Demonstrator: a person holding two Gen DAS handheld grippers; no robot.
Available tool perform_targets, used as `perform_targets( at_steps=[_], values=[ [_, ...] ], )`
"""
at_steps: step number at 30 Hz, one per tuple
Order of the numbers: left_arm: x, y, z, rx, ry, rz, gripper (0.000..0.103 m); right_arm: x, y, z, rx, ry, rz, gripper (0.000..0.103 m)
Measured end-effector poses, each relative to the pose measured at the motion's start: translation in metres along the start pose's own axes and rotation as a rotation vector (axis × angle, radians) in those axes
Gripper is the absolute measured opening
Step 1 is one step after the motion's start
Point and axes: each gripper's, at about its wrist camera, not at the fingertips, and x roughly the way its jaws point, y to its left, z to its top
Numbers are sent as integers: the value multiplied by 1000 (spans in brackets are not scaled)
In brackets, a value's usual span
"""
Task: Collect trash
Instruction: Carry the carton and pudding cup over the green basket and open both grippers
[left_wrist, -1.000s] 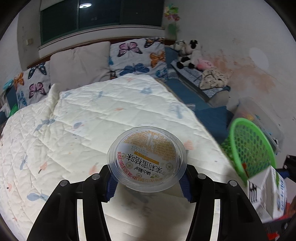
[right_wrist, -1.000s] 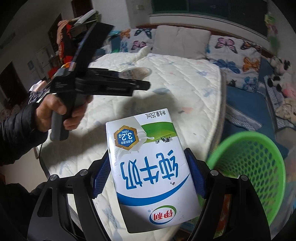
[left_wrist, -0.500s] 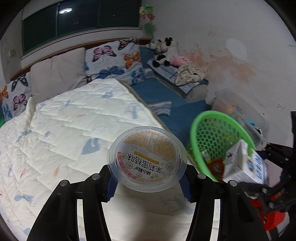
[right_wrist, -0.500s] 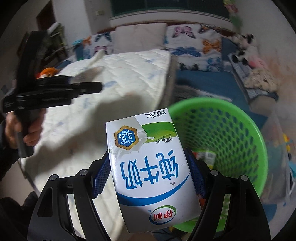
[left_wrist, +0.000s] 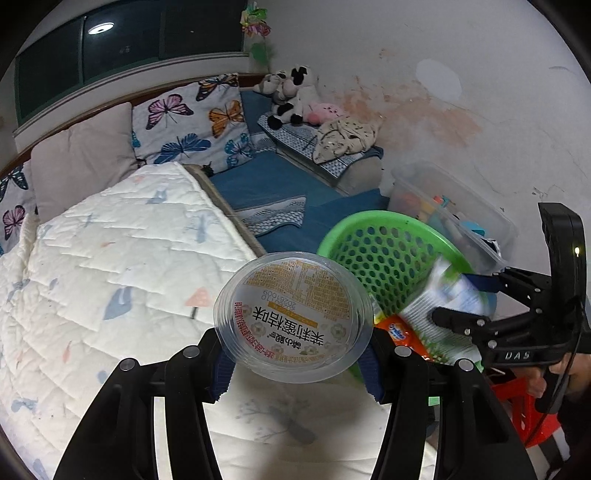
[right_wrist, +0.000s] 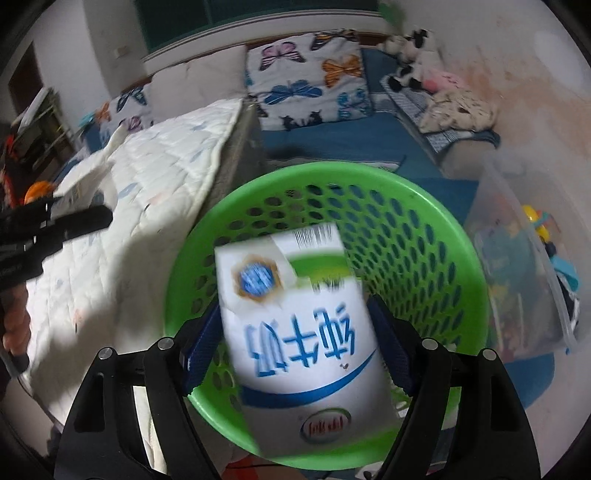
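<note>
Two claws over a bed, left claw clamping a clear cup dated 20261009, right claw opening, blurred milk carton loose between its pads above the green basket, "DAS" on its frame.

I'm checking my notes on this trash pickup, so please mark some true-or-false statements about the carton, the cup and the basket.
1. The white-and-blue milk carton is over the green perforated plastic basket. True.
2. The left gripper holds nothing. False: it grips a clear round plastic cup with a printed lid.
3. The basket is empty. False: an orange wrapper lies inside.
4. The right gripper is opening, the carton between its pads. True.
5. The cup is over the white quilted bed. True.
</note>
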Motion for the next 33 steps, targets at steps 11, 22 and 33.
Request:
perform_targets(
  at_steps=[11,22,33],
  values=[
    [20,-36,5,37,25,-51,54,-36,-21,-14,73,-58,-38,84],
    [44,-61,1,57,80,-74,54,-60,-22,-37,80,-83,-62,86],
    [50,-73,-5,68,92,-94,69,-69,-23,-54,131,-99,-39,87]
  ],
)
